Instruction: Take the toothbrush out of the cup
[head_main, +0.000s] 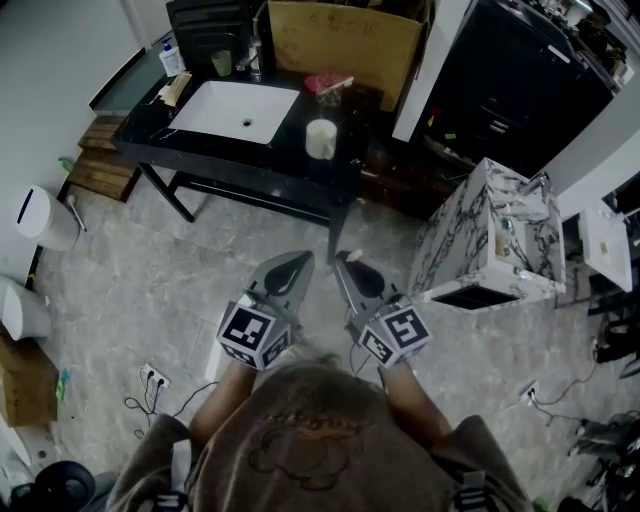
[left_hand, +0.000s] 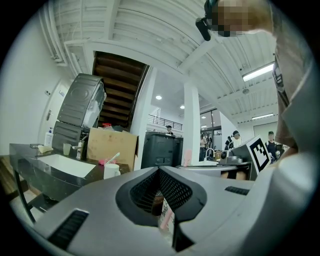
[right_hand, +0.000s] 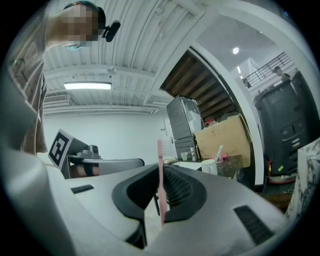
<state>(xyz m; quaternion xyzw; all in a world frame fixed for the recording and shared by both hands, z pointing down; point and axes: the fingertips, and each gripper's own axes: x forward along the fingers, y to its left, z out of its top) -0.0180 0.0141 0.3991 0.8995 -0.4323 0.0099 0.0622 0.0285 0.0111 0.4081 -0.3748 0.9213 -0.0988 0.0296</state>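
Pinching toothbrush (right_hand: 159, 155) upright btwn right gripper (right_hand: 161, 172) jaws.

The toothbrush (right_hand: 160, 155) runs down out of sight between the jaws of the right gripper (right_hand: 162, 170), its head too blurred to make out. What stands in the cup (head_main: 320, 139) is too small to tell.

A black table (head_main: 285, 152) stands at the upper left. On it are a white sink (head_main: 235, 110), a white cup (head_main: 320, 139), a green cup (head_main: 221, 63) and a bottle (head_main: 170, 58).
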